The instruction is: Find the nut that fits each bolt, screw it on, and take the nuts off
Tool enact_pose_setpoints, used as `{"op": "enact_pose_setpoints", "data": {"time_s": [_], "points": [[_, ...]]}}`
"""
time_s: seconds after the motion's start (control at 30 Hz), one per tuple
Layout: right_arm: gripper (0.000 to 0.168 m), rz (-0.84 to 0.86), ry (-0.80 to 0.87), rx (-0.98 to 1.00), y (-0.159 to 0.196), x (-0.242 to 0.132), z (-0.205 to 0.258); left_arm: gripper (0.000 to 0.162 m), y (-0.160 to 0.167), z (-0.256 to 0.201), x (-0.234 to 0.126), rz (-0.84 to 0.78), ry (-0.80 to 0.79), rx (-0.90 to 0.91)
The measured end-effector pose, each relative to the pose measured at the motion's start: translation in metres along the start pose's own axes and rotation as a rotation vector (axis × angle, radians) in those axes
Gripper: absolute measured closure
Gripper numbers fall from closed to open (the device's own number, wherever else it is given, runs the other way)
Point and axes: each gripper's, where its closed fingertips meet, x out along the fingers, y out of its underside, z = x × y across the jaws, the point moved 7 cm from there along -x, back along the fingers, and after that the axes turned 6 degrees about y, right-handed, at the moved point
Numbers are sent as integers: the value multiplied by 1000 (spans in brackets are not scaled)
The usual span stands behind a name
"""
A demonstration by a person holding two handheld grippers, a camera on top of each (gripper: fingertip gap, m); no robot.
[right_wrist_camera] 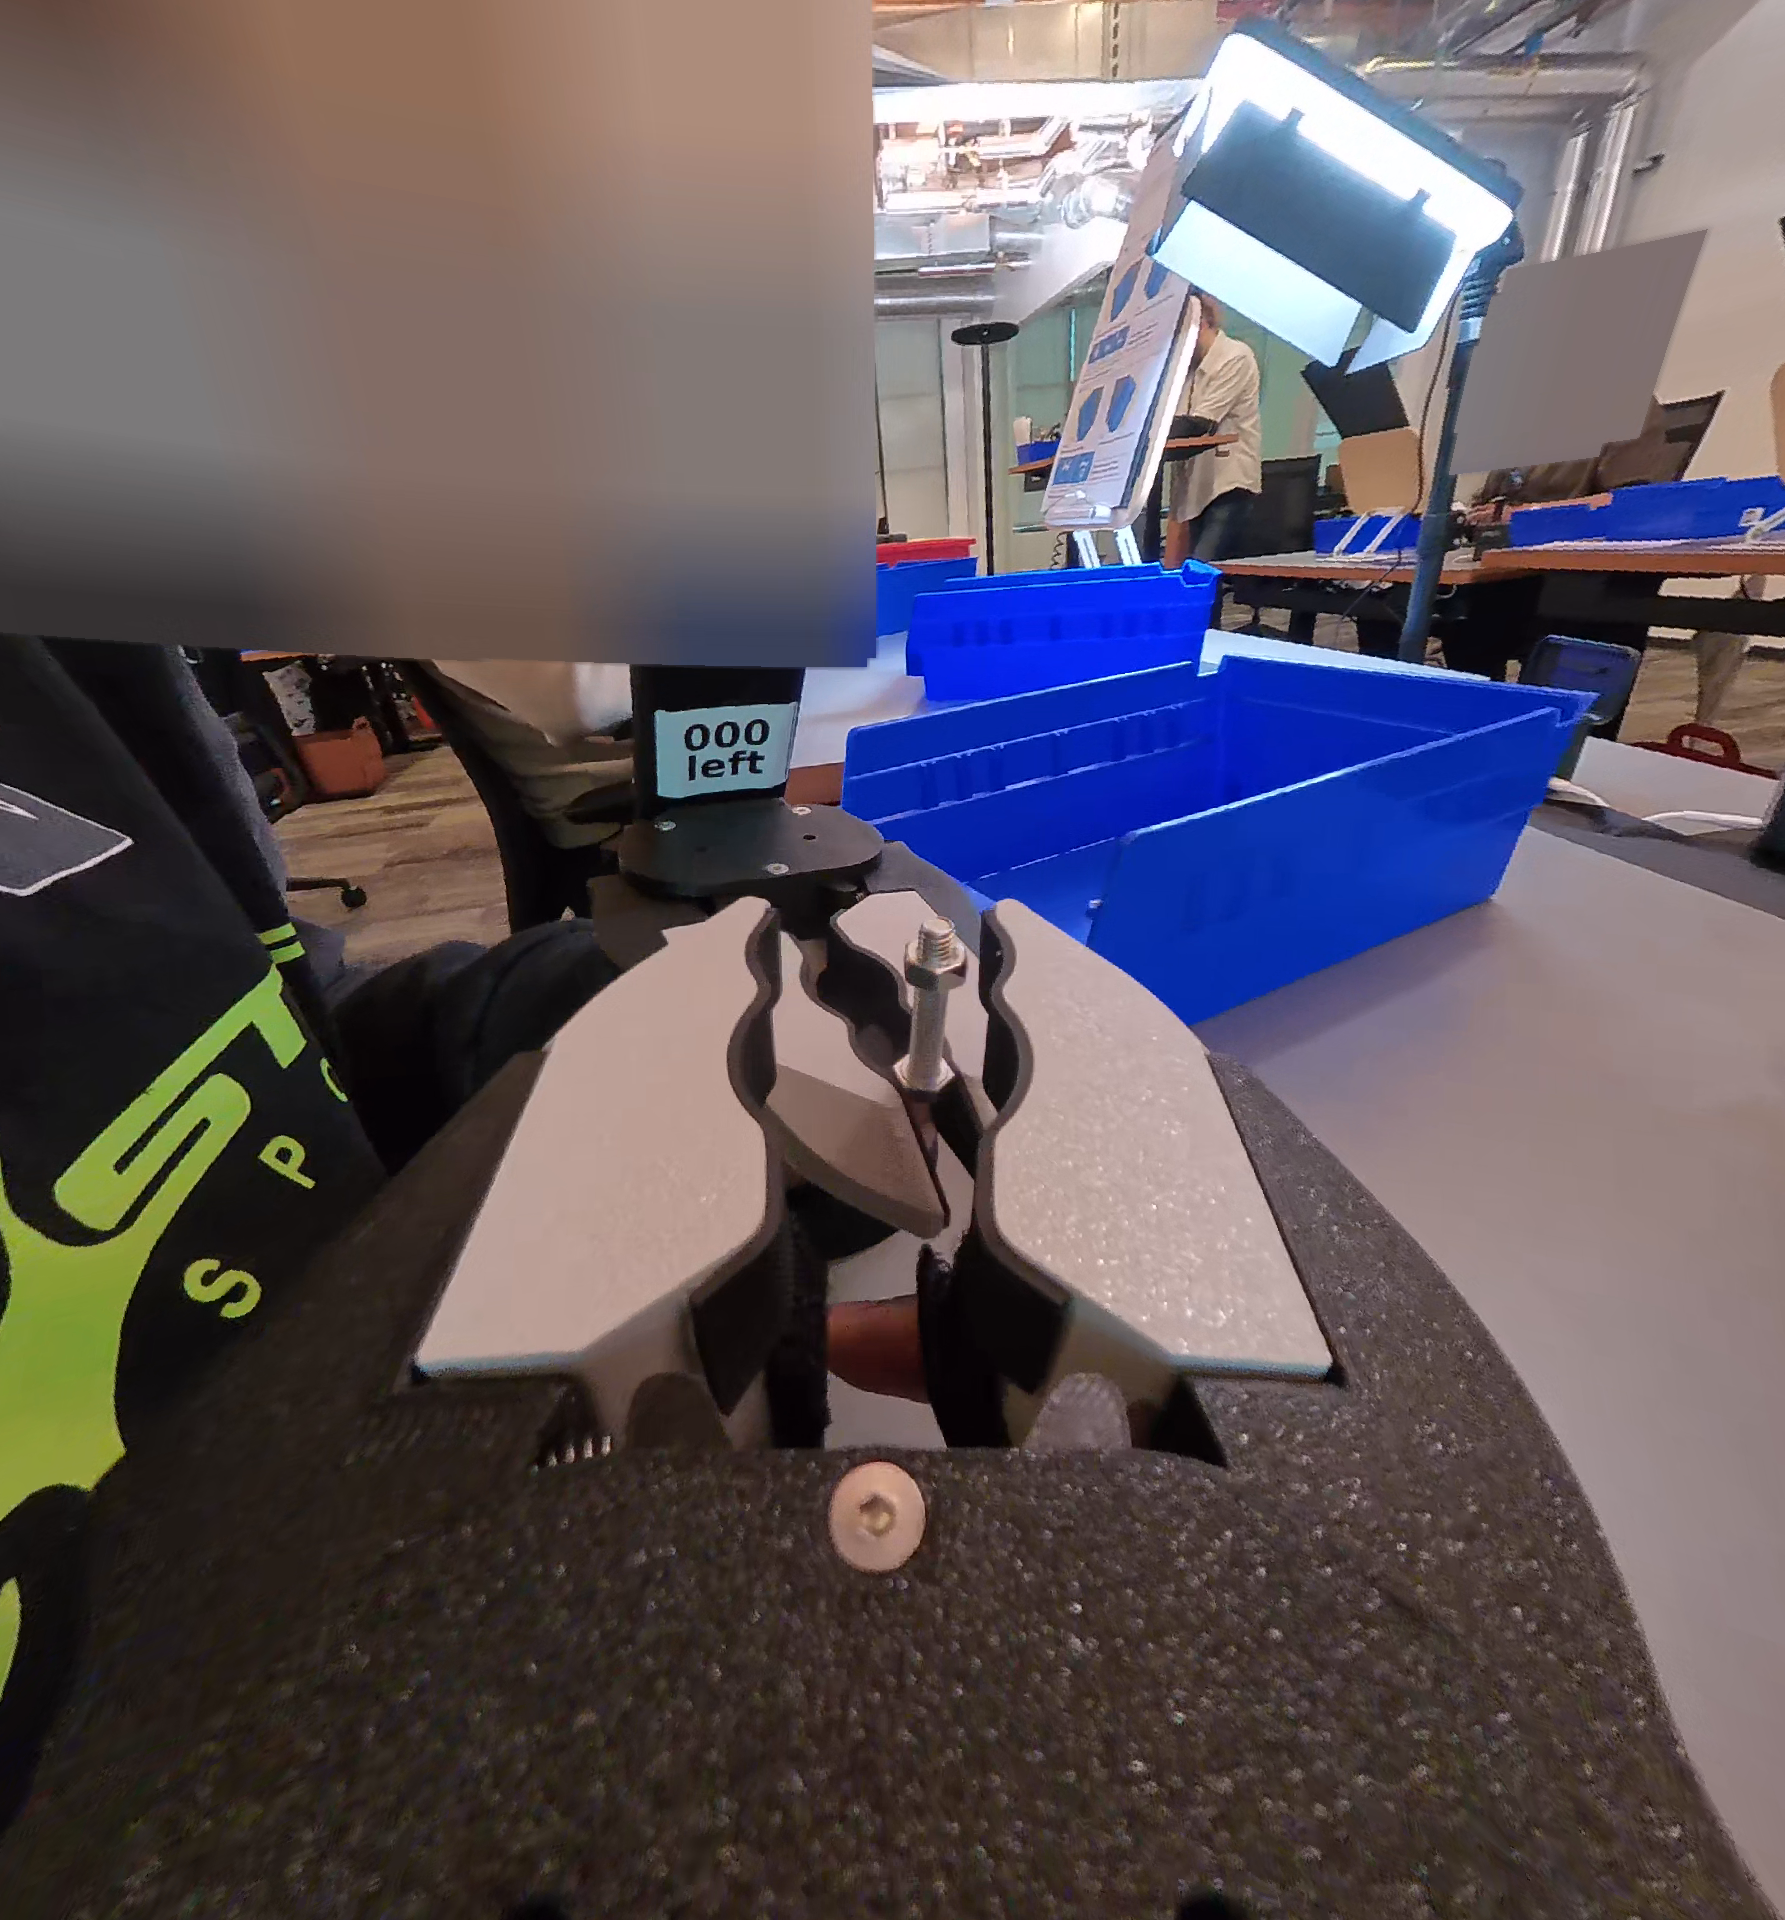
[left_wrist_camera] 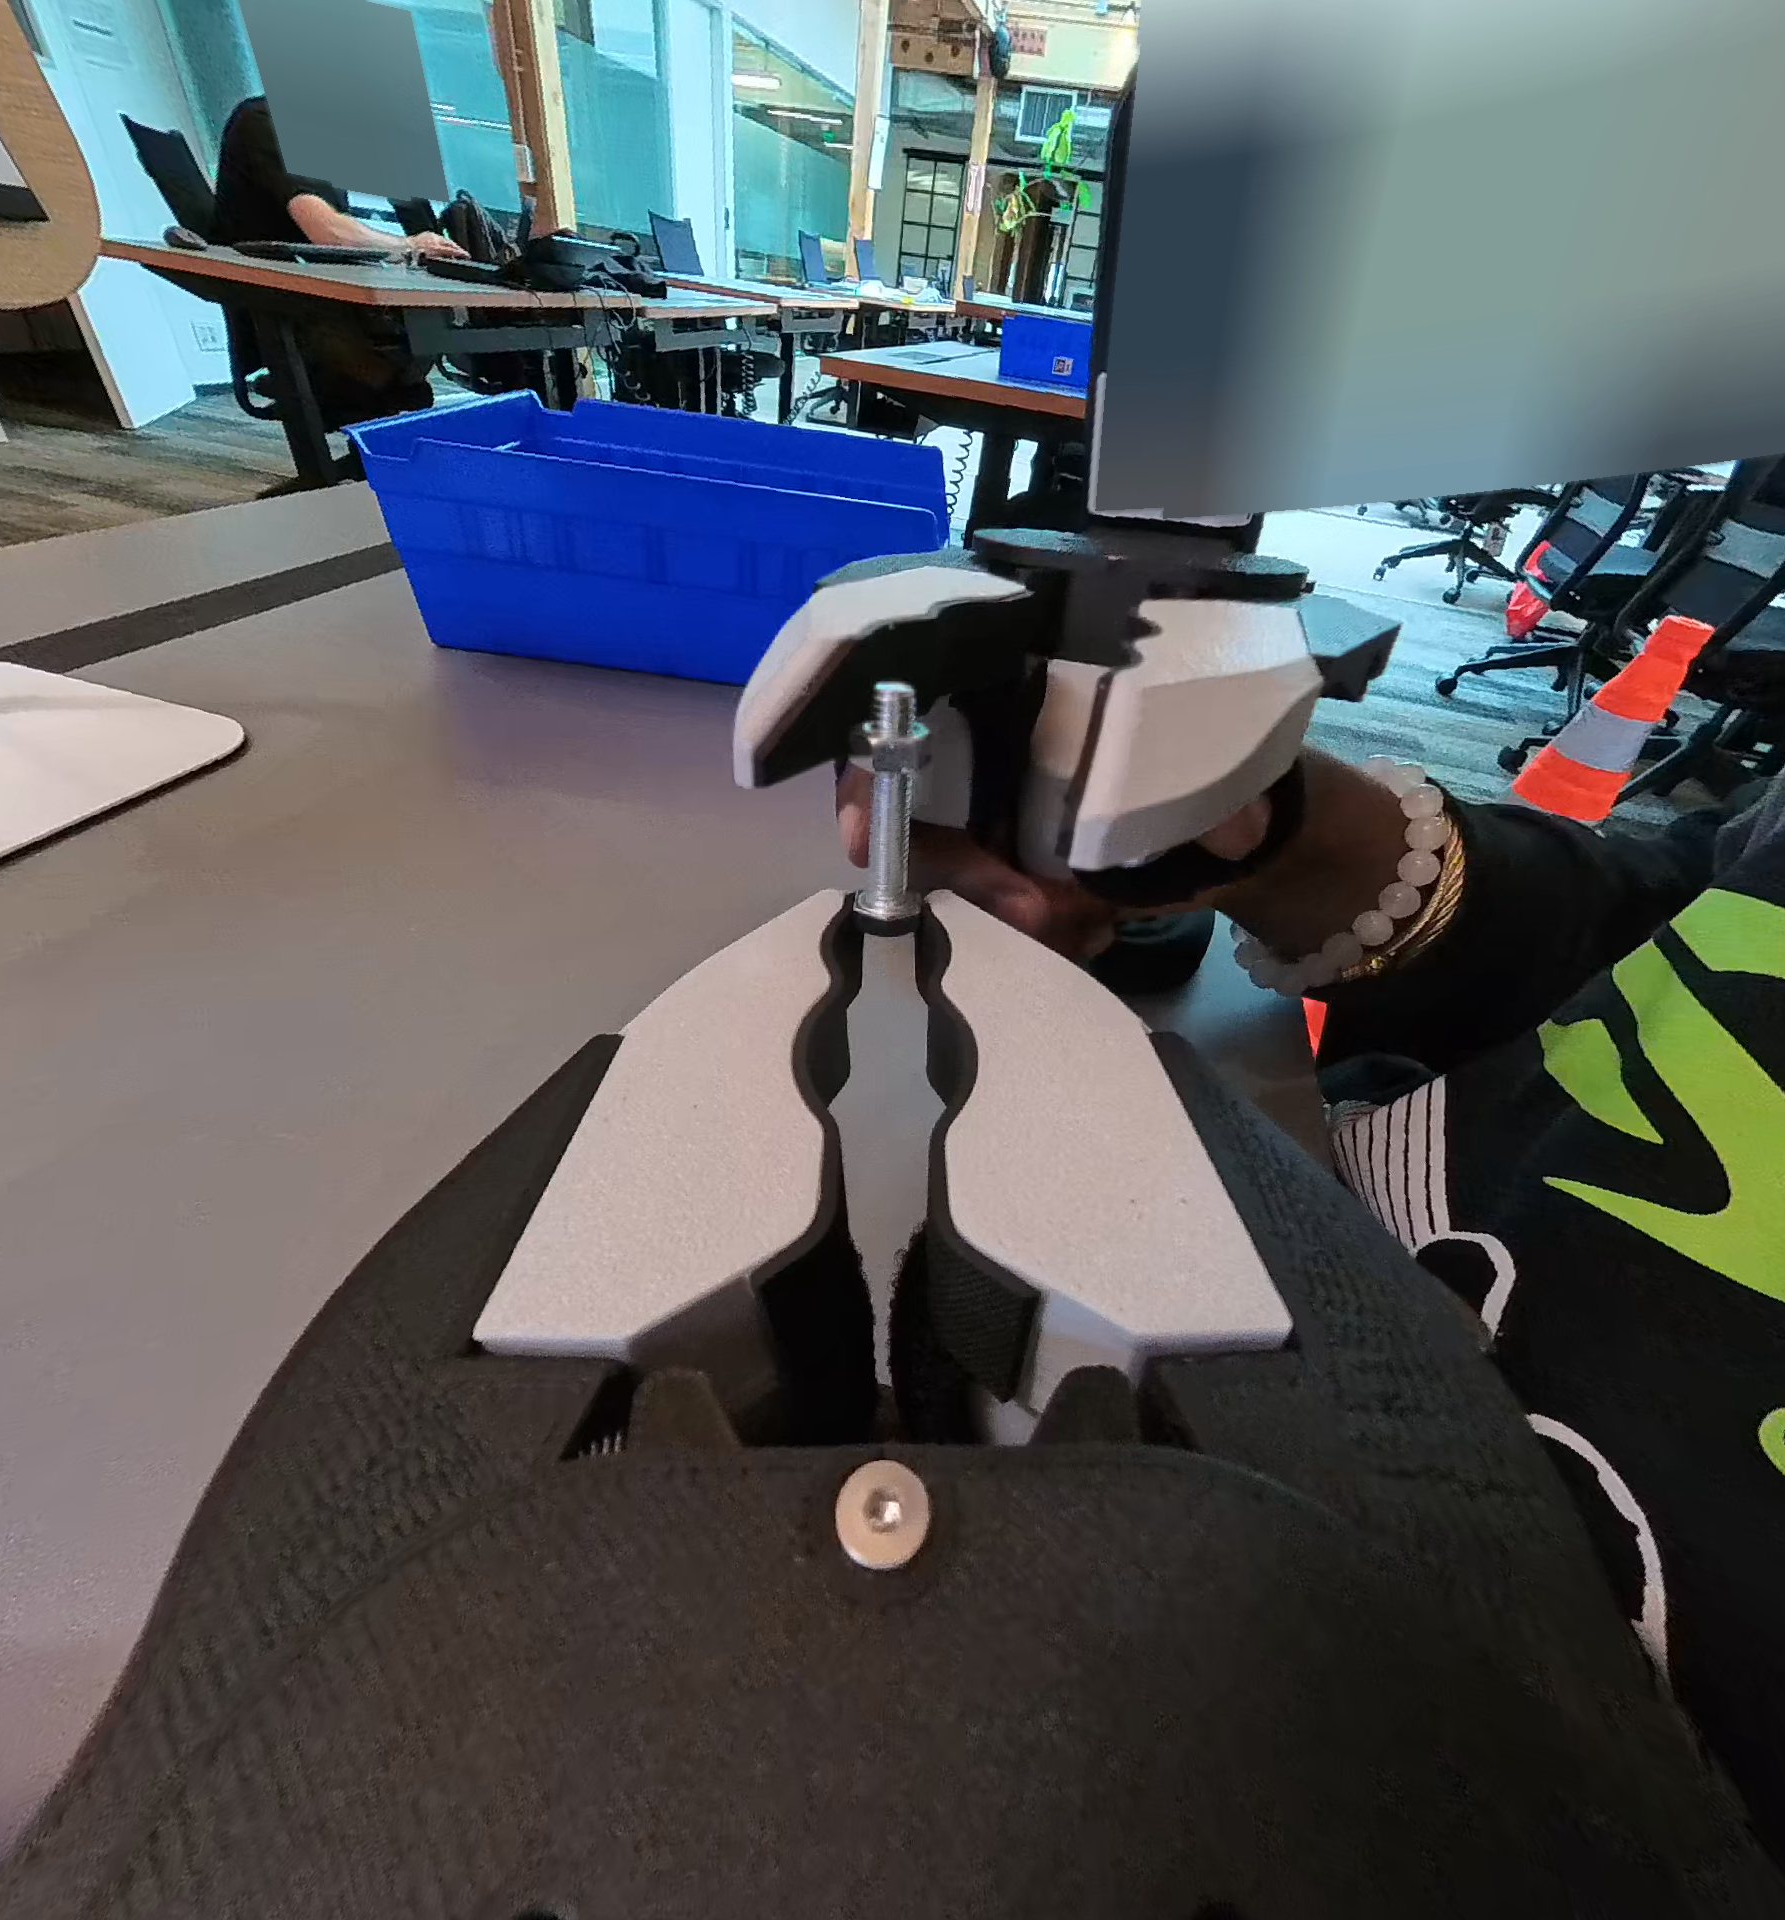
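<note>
A silver bolt (left_wrist_camera: pixel 886 831) stands upright above the grey table (left_wrist_camera: pixel 348 935). My left gripper (left_wrist_camera: pixel 888 909) is shut on the bolt's head at the bottom. A silver hex nut (left_wrist_camera: pixel 888 743) sits on the thread near the bolt's top. My right gripper (left_wrist_camera: pixel 929 779) is at the nut's height, jaws open. In the right wrist view the bolt (right_wrist_camera: pixel 924 1023) and nut (right_wrist_camera: pixel 935 971) stand between my right gripper's (right_wrist_camera: pixel 877 935) open fingers, closer to the right finger (right_wrist_camera: pixel 1013 966) with a gap on the left. The left gripper (right_wrist_camera: pixel 924 1086) shows below, clamping the bolt head.
A blue plastic bin (left_wrist_camera: pixel 659 561) stands on the table behind the grippers; it also shows in the right wrist view (right_wrist_camera: pixel 1283 831). A white base plate (left_wrist_camera: pixel 57 748) lies at the left. The person's hand with a bead bracelet (left_wrist_camera: pixel 1387 883) holds the right gripper. The grippers' ends are close to 5 centimeters from one another.
</note>
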Motion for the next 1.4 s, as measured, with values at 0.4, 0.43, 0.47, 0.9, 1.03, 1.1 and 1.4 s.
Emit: {"op": "enact_pose_setpoints", "data": {"time_s": [0.4, 0.43, 0.47, 0.9, 1.03, 1.1, 1.4], "points": [[145, -15, 29, 1, 0, -21, 2, 152, 0, 1, -1, -7, -10, -4], [149, -18, 25, 0, 0, -23, 3, 152, -1, 1, -1, -8, -9, -7], [150, -22, 29, 0, 0, -25, 2, 152, 0, 1, -1, -7, -9, -6], [134, -6, 0, 3, 3, 1, -1, 152, 0, -1, 1, 11, 7, 2], [138, -17, 10, 5, 1, -6, -1, 152, 0, 1, -1, -2, 2, -8], [140, -20, 23, 2, 1, -10, -1, 152, -1, 1, -1, -3, -3, -8], [151, -43, 56, -2, -1, -25, -2, 152, -1, 1, -1, -2, -4, -9]]}}
